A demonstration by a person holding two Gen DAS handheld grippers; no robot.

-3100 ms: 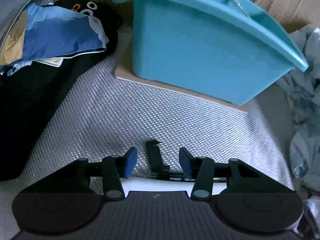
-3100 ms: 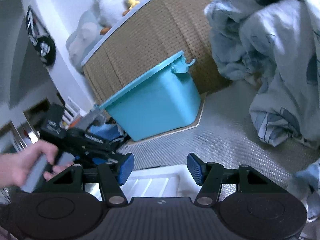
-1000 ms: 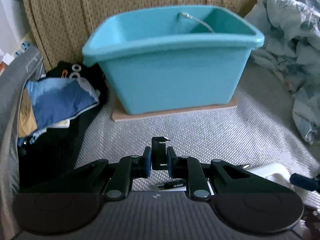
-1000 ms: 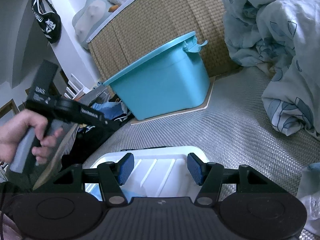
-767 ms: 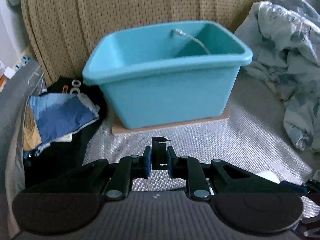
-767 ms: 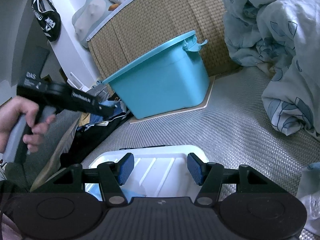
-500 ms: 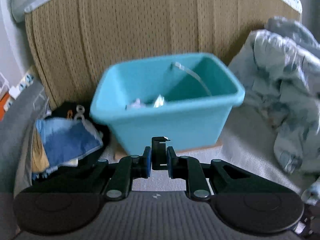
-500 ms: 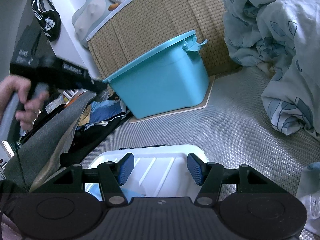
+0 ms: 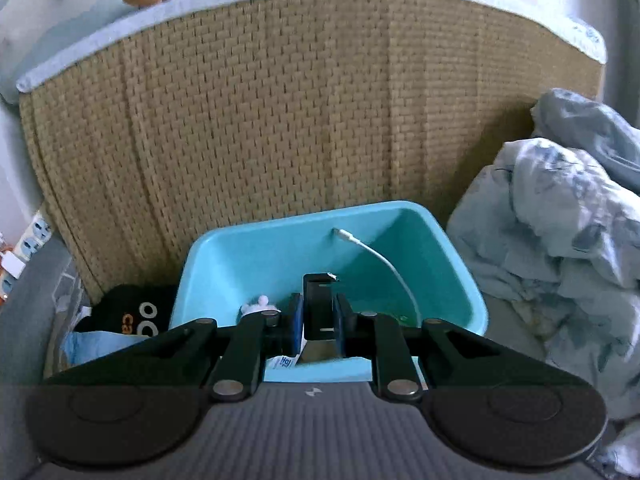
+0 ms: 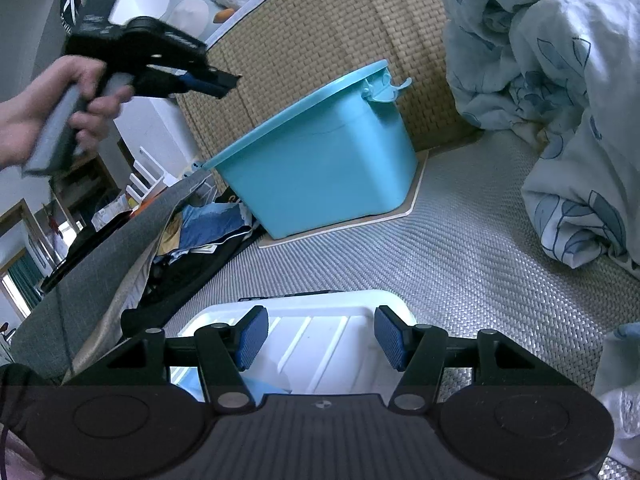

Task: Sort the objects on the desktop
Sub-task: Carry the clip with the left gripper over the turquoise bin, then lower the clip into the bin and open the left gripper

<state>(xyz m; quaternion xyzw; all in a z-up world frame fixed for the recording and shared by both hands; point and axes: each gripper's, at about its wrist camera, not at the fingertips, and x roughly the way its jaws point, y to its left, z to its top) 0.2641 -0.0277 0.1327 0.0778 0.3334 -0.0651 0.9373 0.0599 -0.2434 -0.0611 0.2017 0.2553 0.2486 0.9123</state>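
Left hand-held gripper (image 9: 318, 322): pads pressed together on a small black clip (image 9: 318, 304), low centre of the left wrist view. The clip stands upright between the blue pads, its top poking above them.
Clip position: seen against the open mouth of the teal bin (image 9: 460, 276); held in the air, touching only the pads.
Teal bin: centre of the left wrist view, in front of a woven tan panel (image 9: 280, 120). In the right wrist view it sits on a thin pale board (image 10: 416, 200) at centre frame.
Bin contents: a white cable (image 9: 384, 260) arcs down from the back wall; a small white item (image 9: 258, 306) lies at lower left inside; a printed packet (image 9: 284, 361) shows by the near wall. The rest is hidden by the gripper.
Right hand-held gripper (image 10: 318, 338): pads apart, nothing between them, low centre of its own view, above a white ribbed tray (image 10: 320, 340).
Surface: silver woven mat (image 10: 460, 260) under tray and board.
Person's hand (image 10: 44, 108): upper left of the right wrist view, gripping the left tool's handle, raised above the bin's rim.
Surroundings: crumpled pale blue bedding (image 10: 560, 100) on the right; dark clothes and blue fabric (image 10: 208, 224) left of the bin.
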